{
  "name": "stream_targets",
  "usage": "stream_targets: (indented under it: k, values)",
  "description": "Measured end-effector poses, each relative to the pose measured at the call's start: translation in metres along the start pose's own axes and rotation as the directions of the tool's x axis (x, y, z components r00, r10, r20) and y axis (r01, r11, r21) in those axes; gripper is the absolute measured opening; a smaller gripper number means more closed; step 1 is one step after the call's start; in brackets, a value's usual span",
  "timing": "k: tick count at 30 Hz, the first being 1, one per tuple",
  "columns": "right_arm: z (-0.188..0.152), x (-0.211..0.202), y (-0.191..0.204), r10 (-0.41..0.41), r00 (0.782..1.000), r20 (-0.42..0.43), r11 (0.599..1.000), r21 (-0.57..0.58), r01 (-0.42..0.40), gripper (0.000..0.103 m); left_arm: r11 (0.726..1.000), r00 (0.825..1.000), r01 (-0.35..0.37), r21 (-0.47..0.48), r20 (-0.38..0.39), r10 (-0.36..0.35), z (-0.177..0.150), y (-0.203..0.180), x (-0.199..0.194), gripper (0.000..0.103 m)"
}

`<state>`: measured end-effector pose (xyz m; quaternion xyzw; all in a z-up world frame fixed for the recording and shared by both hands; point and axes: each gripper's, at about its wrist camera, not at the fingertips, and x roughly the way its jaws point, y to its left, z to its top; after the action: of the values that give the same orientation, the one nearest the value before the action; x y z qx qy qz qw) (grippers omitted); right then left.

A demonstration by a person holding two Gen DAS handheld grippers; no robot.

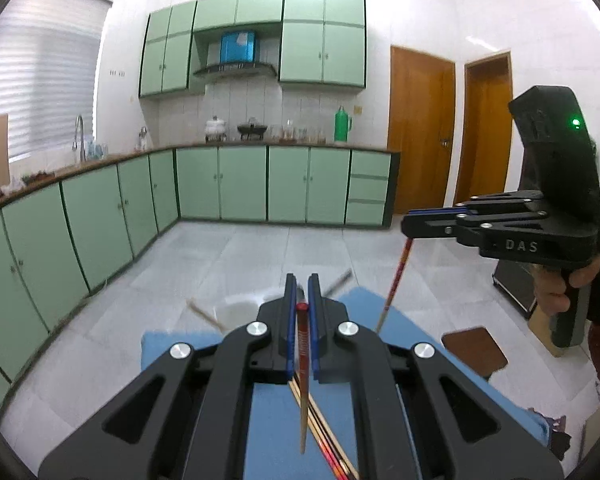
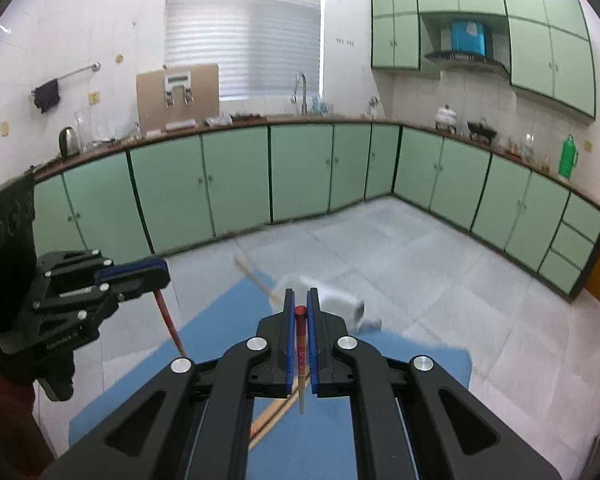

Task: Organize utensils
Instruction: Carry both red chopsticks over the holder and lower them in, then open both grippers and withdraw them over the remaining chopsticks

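My left gripper (image 1: 302, 286) is shut on a red-topped chopstick (image 1: 303, 360) that hangs down over the blue table mat (image 1: 276, 428). My right gripper (image 2: 301, 300) is shut on another red-topped chopstick (image 2: 301, 356), also hanging down. Each gripper shows in the other's view: the right gripper (image 1: 410, 222) at right with its chopstick (image 1: 394, 284), the left gripper (image 2: 162, 276) at left with its chopstick (image 2: 170, 324). Several loose chopsticks (image 1: 324, 436) lie on the mat below. A white utensil holder (image 2: 340, 300) stands at the mat's far edge with a chopstick (image 2: 256, 276) sticking out.
The blue mat covers a small table; its far edge shows in the right wrist view (image 2: 420, 344). Beyond it is grey tiled floor (image 1: 236, 252) and green kitchen cabinets (image 1: 244, 184). A brown stool (image 1: 474, 350) stands at the right of the table.
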<state>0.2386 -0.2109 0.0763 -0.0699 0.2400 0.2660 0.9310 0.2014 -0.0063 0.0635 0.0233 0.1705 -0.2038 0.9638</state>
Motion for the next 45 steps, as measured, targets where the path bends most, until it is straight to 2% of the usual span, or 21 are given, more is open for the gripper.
stream_targets:
  k: [6, 9, 14, 19, 22, 29, 31, 32, 33, 34, 35, 37, 39, 40, 45]
  values:
    - [0.051, 0.016, -0.009, -0.016, 0.998, 0.062, 1.000, -0.005, 0.016, 0.006, 0.999, 0.996, -0.019, 0.045, 0.093, 0.015, 0.051, 0.004, 0.019, 0.005]
    - [0.065, 0.031, -0.013, -0.034, 0.997, 0.069, 0.999, -0.010, 0.035, 0.006, 0.998, 0.992, -0.030, 0.054, 0.125, 0.023, 0.075, 0.010, 0.037, 0.005]
    - [0.077, 0.061, -0.022, -0.053, 0.997, 0.059, 0.999, 0.002, 0.053, 0.006, 0.998, 0.988, -0.039, 0.053, 0.149, 0.031, 0.094, 0.020, 0.072, 0.005]
    - [0.072, 0.091, -0.037, -0.052, 0.998, 0.035, 0.998, 0.043, 0.051, 0.006, 0.997, 0.990, -0.050, 0.051, 0.132, 0.043, 0.089, 0.031, 0.115, 0.005]
    - [0.061, 0.106, -0.046, -0.054, 0.998, 0.020, 0.996, 0.071, 0.053, 0.006, 0.998, 0.995, -0.047, 0.031, 0.093, 0.044, 0.072, 0.038, 0.139, 0.005]
    - [0.034, 0.130, -0.062, -0.050, 0.998, -0.048, 0.990, 0.129, 0.056, 0.007, 0.999, 0.998, -0.053, -0.008, -0.025, 0.052, 0.036, 0.055, 0.168, 0.006]
    - [0.028, 0.128, -0.066, -0.054, 0.997, -0.048, 0.988, 0.142, 0.060, 0.008, 0.998, 0.997, -0.058, -0.008, -0.043, 0.057, 0.028, 0.060, 0.168, 0.013]
    - [0.025, 0.124, -0.068, -0.063, 0.997, -0.045, 0.987, 0.148, 0.069, 0.015, 0.998, 0.997, -0.062, -0.008, -0.047, 0.062, 0.025, 0.060, 0.165, 0.018]
    - [0.023, 0.119, -0.070, -0.074, 0.997, -0.038, 0.985, 0.154, 0.079, 0.028, 0.998, 0.997, -0.065, -0.013, -0.049, 0.064, 0.024, 0.061, 0.162, 0.028]
    - [0.020, 0.113, -0.071, -0.089, 0.996, -0.029, 0.982, 0.162, 0.092, 0.036, 0.997, 0.996, -0.069, -0.022, -0.050, 0.068, 0.021, 0.062, 0.157, 0.034]
    - [0.018, 0.108, -0.071, -0.098, 0.995, -0.019, 0.981, 0.167, 0.100, 0.045, 0.997, 0.996, -0.073, -0.032, -0.049, 0.071, 0.018, 0.062, 0.150, 0.035]
    - [0.010, 0.092, -0.072, -0.122, 0.992, 0.001, 0.978, 0.173, 0.120, 0.051, 0.996, 0.996, -0.078, -0.049, -0.045, 0.076, 0.013, 0.061, 0.136, 0.044]
    - [0.003, 0.080, -0.070, -0.160, 0.987, 0.016, 0.972, 0.176, 0.154, 0.065, 0.994, 0.996, -0.086, -0.064, -0.036, 0.084, 0.007, 0.059, 0.120, 0.055]
    - [-0.005, 0.069, -0.068, -0.179, 0.983, 0.028, 0.969, 0.179, 0.171, 0.067, 0.993, 0.995, -0.094, -0.065, -0.036, 0.091, 0.003, 0.057, 0.113, 0.061]
    - [-0.048, 0.039, -0.052, -0.226, 0.973, 0.035, 0.955, 0.206, 0.214, 0.081, 0.991, 0.994, -0.101, -0.089, -0.049, 0.097, -0.034, 0.044, 0.074, 0.070]
